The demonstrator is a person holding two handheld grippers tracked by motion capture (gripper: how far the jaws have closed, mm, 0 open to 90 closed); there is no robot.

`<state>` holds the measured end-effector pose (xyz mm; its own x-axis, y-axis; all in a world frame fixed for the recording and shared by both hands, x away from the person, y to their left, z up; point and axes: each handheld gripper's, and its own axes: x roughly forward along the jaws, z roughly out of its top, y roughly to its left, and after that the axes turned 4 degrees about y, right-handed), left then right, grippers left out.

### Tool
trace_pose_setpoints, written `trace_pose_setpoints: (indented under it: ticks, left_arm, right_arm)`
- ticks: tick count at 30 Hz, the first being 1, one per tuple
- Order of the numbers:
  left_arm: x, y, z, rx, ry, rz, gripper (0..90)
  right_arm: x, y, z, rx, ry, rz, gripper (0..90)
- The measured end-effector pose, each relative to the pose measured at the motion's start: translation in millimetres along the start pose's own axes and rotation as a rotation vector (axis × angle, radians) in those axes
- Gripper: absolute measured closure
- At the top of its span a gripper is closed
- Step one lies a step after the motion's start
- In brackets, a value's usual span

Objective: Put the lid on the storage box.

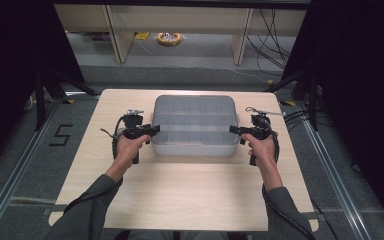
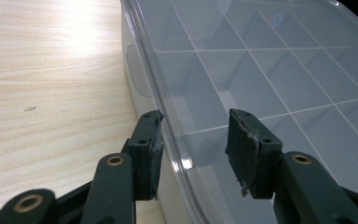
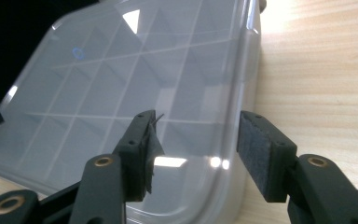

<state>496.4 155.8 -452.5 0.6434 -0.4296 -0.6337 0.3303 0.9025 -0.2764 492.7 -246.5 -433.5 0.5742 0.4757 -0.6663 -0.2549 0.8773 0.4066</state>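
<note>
- A clear plastic organizer box [image 1: 194, 125] lies flat near the middle of the light wooden desk [image 1: 180, 200], toward its far edge, with its long sides running left to right.
- The box is translucent grey-white with rounded corners, and a closed see-through lid [image 2: 279, 70] covers it.
- Through the lid, thin white dividers split the inside into a grid of small square compartments; no contents can be made out in them.
- A small blue ring mark [image 2: 277, 19] sits on the lid, seen in the left gripper view and again in the right gripper view [image 3: 78, 52].
- A shallow recessed tab [image 2: 137, 70] shows on the box's left end wall.
- The left gripper [image 1: 147, 131], held in the person's left hand [image 1: 128, 146], is at the box's left end, near its front corner.
- Its fingers [image 2: 149, 154] are released, spread wide on either side of the lid's rim: one outside the box wall over the desk, the other above the lid. Whether either pad touches the plastic cannot be told.
- The right gripper [image 1: 236, 131], in the right hand [image 1: 261, 147], is at the box's right end, level with the left one.
- Its fingers [image 3: 256, 154] are likewise released, straddling the rim: one over the lid, one outside the box above the desk.
</note>
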Motion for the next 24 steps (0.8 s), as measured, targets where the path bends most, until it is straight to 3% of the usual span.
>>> trace_pose_setpoints:
  ticks: [1,2,3,4,6,7,8,9,10,14,15,16,17,22,23,24]
  left_arm:
    - [-0.1,-0.2,0.4,-0.001,0.003,0.001,55.3]
    - [-0.3,-0.2,0.7,0.001,0.007,0.002,55.3]
    - [-0.3,-0.1,0.8,0.001,0.008,0.001,55.2]
    - [-0.4,0.1,0.7,0.0,0.008,-0.001,55.3]
    - [0.0,1.1,0.5,-0.021,0.004,-0.009,55.2]
    - [0.2,1.9,0.4,-0.033,0.006,-0.017,55.0]
    - [0.3,2.9,0.2,-0.045,0.013,-0.028,54.1]
    - [0.6,3.5,-0.2,-0.056,0.011,-0.038,53.0]
    - [0.2,4.8,-0.4,-0.059,0.018,-0.047,52.9]
    - [-1.1,6.2,-1.2,-0.081,0.01,-0.059,51.3]
    - [-2.3,6.9,-0.9,-0.083,0.009,-0.059,50.6]
    - [-2.9,6.5,-0.6,-0.098,-0.006,-0.06,49.8]
    - [-5.0,8.4,-0.2,-0.087,0.001,-0.061,49.6]
    - [-14.6,10.0,2.1,-0.115,-0.022,-0.094,47.1]
    - [-16.6,10.1,2.2,-0.115,-0.023,-0.097,46.6]
    - [-19.3,10.0,2.2,-0.112,-0.027,-0.1,46.6]
  right_arm:
    - [0.5,0.9,-1.2,0.024,0.016,-0.007,50.2]
    - [1.5,-1.3,-2.7,0.004,0.027,-0.008,50.2]
    - [1.9,1.6,-4.3,0.063,0.043,0.01,50.2]
    - [3.5,-3.4,-4.7,0.003,0.021,0.01,50.1]
    - [5.8,-1.2,-6.0,0.031,0.023,-0.023,49.8]
    - [7.1,-3.9,-6.5,-0.002,0.015,-0.023,49.7]
    - [5.9,2.5,-7.9,0.08,0.039,-0.005,49.7]
    - [4.5,2.4,-8.3,0.074,0.055,-0.001,49.6]
    - [6.0,-0.1,-8.4,0.03,0.028,-0.006,49.4]
    - [5.6,0.9,-7.5,0.036,0.01,-0.024,47.5]
    - [3.6,2.6,-7.7,0.055,0.026,-0.028,47.3]
    - [4.6,-3.1,-6.7,-0.015,-0.005,-0.039,46.8]
    - [2.7,-2.8,-7.0,-0.011,-0.007,-0.035,46.5]
    - [-4.8,-3.9,-9.3,-0.035,-0.041,-0.044,43.8]
    - [-8.6,-3.0,-10.3,-0.027,-0.042,-0.025,43.2]
    - [-10.5,0.5,-11.6,0.02,-0.034,-0.031,43.0]
